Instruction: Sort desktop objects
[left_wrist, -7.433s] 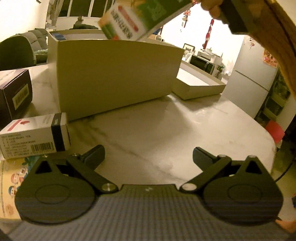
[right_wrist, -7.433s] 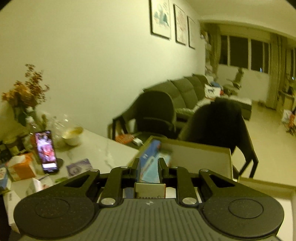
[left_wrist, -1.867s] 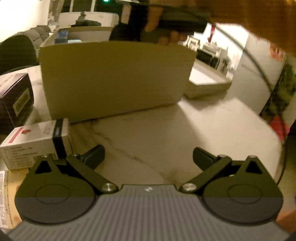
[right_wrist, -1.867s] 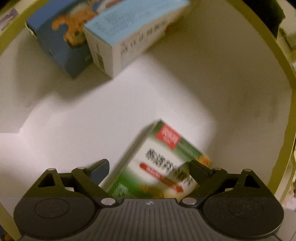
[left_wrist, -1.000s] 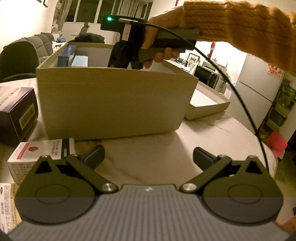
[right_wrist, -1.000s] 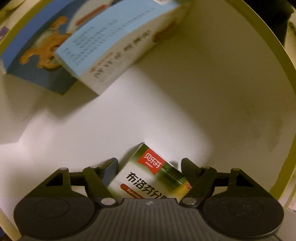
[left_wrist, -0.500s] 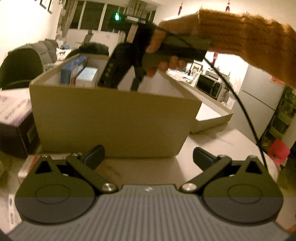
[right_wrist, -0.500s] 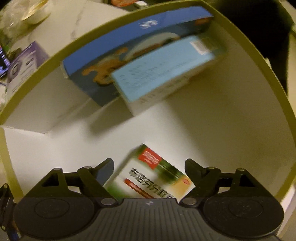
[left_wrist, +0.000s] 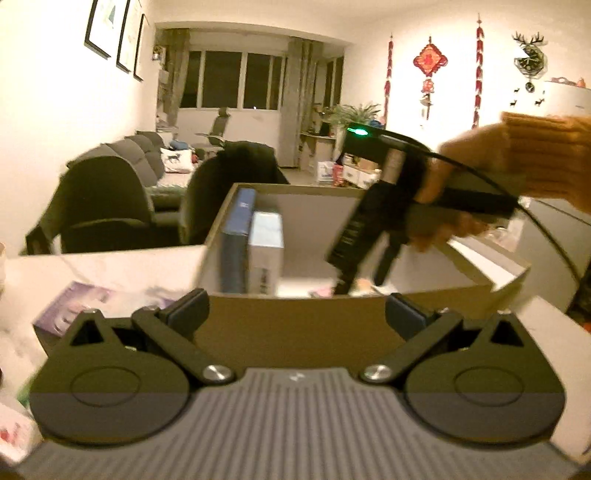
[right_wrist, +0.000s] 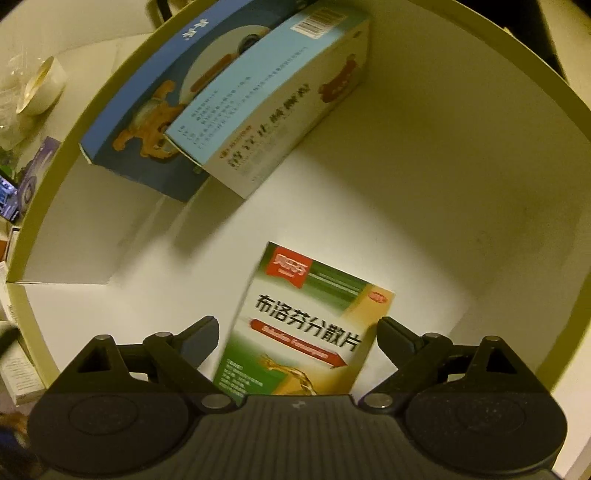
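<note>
I see the green medicine box (right_wrist: 306, 325) lying flat on the white floor of the cardboard box (right_wrist: 461, 155), directly under my right gripper (right_wrist: 297, 334). It sits between the 2 fingers, but neither pad touches it; the jaws are opening and already stand wide, with a gap at each side of the pack. The gripper points straight down into the carton.

Ahead of these fingers, against the far wall, 2 more packs stand on edge: a dark blue box (right_wrist: 147, 122) with a cartoon figure and, leaning on it, a light blue box (right_wrist: 266, 96) with a barcode.

Outward from there, my left gripper (left_wrist: 295, 314) hangs just outside the near wall of the same carton, its jaws spread wide and holding nothing. Past its fingertips I see the rim, the 2 blue packs at the left inside, and the right gripper's handle held by a hand (left_wrist: 465, 192) in an orange knitted sleeve (left_wrist: 546, 155). A purple box (left_wrist: 96, 302) lies on the table (left_wrist: 92, 266) to the left of the left fingers.
</note>
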